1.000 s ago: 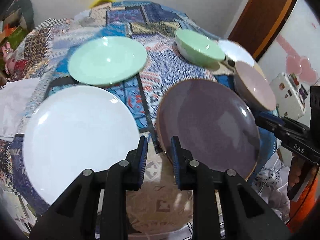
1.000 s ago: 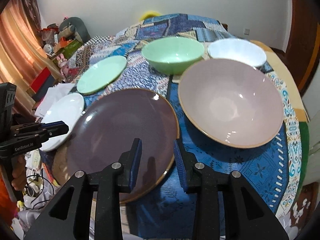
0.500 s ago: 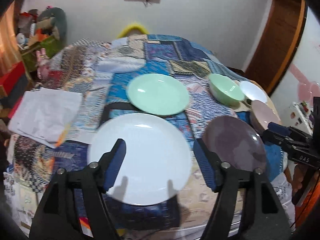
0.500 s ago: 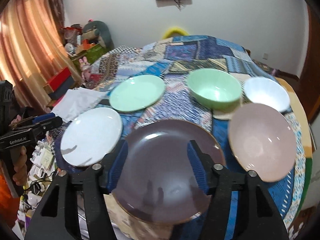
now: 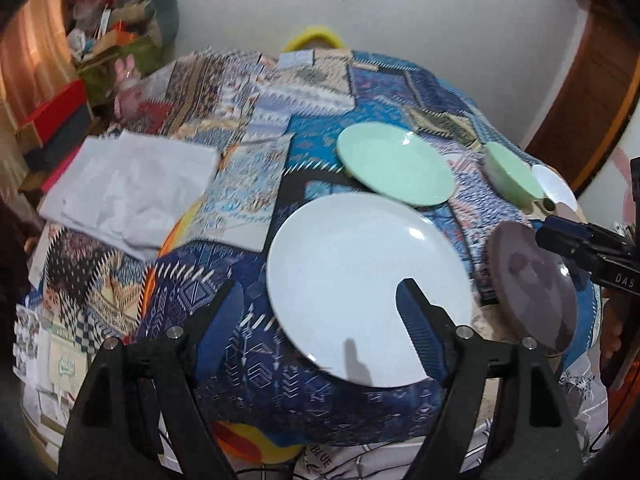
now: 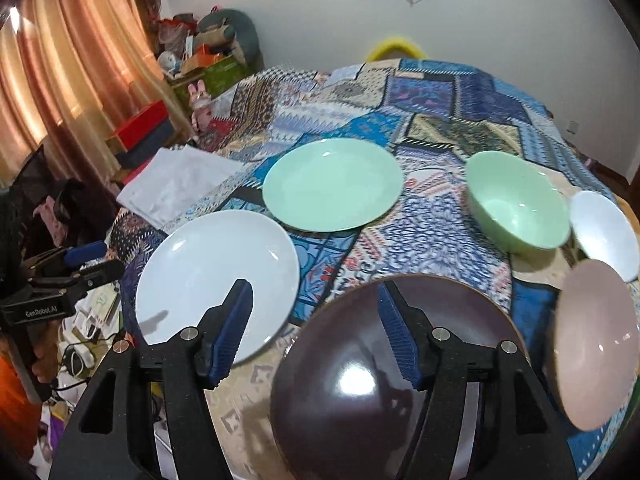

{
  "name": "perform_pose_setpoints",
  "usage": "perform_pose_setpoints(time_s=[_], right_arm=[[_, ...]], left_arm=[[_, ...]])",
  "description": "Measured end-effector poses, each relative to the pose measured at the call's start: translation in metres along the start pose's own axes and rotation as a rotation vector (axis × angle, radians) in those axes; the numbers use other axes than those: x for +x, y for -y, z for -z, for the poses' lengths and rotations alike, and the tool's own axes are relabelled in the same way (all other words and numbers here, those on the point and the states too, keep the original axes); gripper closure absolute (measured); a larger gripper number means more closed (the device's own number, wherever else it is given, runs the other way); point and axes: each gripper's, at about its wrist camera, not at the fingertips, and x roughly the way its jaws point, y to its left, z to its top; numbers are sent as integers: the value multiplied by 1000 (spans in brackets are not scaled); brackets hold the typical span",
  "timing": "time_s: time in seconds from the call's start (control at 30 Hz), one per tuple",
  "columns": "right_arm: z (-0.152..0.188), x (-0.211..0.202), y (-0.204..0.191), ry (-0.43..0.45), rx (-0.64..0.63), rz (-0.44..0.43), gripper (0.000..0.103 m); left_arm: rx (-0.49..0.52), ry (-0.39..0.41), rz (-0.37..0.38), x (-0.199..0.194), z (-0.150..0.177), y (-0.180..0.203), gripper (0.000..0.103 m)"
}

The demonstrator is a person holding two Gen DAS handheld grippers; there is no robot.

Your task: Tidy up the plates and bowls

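Six dishes are lying apart on the quilt-covered tabletop [image 6: 448,92], none stacked: white plate [image 5: 368,284], green plate [image 6: 332,184], purple plate [image 6: 396,376], green bowl [image 6: 520,208], white bowl [image 6: 604,232], pink bowl [image 6: 596,344]. Left gripper [image 5: 320,312] is opening, empty; right gripper [image 6: 316,328] is hanging released, empty. Sorting is waiting.

Bare patchwork cloth [image 6: 432,236] lies open between the green plate [image 6: 332,184] and green bowl [image 6: 518,206]. White plate [image 6: 216,284] and purple plate [image 6: 396,376] crowd the near edge; crumpled paper [image 5: 128,188] blocks the left.
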Motion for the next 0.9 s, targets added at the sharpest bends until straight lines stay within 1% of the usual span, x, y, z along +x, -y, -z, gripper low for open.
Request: perform_pose_setpoints(time_s=[0.17, 0.23, 0.27, 0.37, 0.43, 0.5, 0.57, 0.63, 0.67, 0.73, 0.83, 0.9], right_arm=[[-7, 27, -8, -72, -30, -10, 42], [-9, 39, -9, -105, -40, -12, 42], [-10, 45, -10, -122, -46, -11, 42], [-13, 56, -12, -154, -59, -13, 42], [-15, 66, -13, -181, -64, -20, 42], [-17, 76, -15, -217, -72, -27, 42], [-18, 81, -15, -233, -76, -28, 44], [-20, 88, -17, -259, -86, -33, 51], [-20, 90, -17, -272, -88, -37, 52], [-20, 97, -18, -296, -91, -42, 57], [-19, 106, -18, -333, -92, -50, 65], [-19, 109, -19, -344, -94, -49, 68]], left_arm=[[-46, -40, 5, 18, 5, -19, 25], [-57, -56, 12, 24, 7, -23, 29], [-58, -64, 15, 27, 7, -25, 33], [-65, -76, 24, 33, 9, -30, 40], [-67, -96, 43, 39, 11, -31, 45], [-67, -121, 60, 44, 12, -31, 53], [-73, -153, 79, 51, 14, -31, 55], [-82, -168, 83, 54, 16, -32, 58], [-87, -179, 88, 56, 17, -33, 61], [-101, -193, 104, 60, 18, -34, 62], [-102, -191, 114, 60, 19, -34, 63], [-78, -186, 115, 60, 20, -30, 66]])
